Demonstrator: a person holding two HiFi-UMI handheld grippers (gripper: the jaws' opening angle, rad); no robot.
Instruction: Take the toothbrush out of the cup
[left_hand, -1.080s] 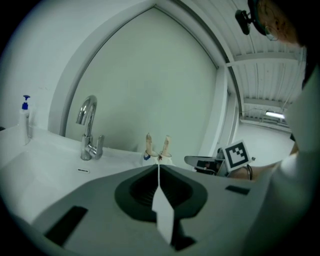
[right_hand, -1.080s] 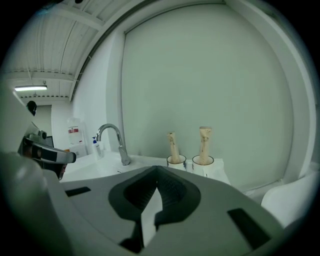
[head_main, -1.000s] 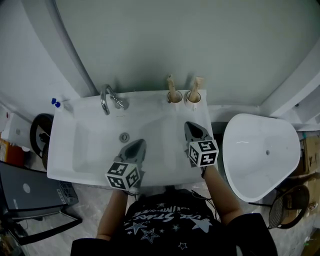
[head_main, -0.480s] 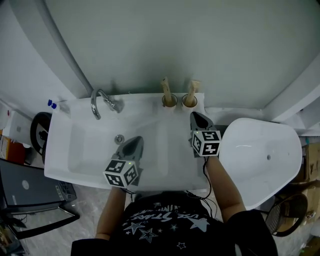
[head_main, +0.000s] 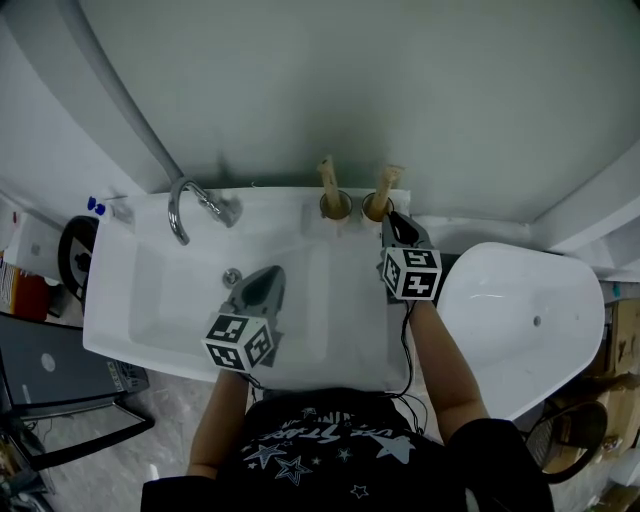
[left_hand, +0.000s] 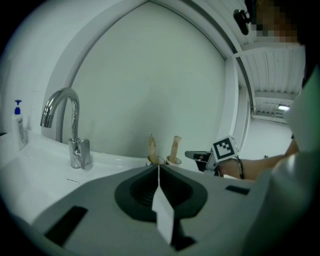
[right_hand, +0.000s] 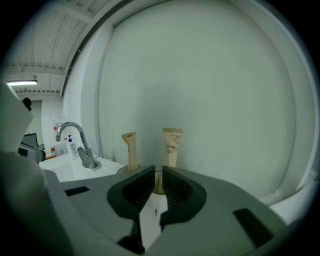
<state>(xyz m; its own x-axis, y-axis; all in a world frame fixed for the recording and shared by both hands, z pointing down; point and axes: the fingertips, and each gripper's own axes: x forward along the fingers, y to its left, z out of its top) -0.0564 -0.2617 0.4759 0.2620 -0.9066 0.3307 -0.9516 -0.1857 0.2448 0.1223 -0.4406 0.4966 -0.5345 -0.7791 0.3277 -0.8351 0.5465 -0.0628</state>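
A person is working at a white sink (head_main: 120, 300). The right hand-held gripper (head_main: 392, 218), jaws parted by a narrow gap and gripping nothing, is pointing at the right-hand cup (head_main: 375, 208) on the sink's back rim, just short of it. The toothbrush (head_main: 385, 183) is standing in that cup. A second toothbrush (head_main: 326, 172) is standing in the neighbouring cup (head_main: 335, 206). The left hand-held gripper (head_main: 272, 272), jaws closed and empty, is hovering over the basin, right of the tap (head_main: 185, 200).

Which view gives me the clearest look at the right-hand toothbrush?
Right gripper view: the right-hand toothbrush stands large and upright just beyond the right gripper, jaws slightly apart. The head view shows it small from above; the left gripper view, small and distant.
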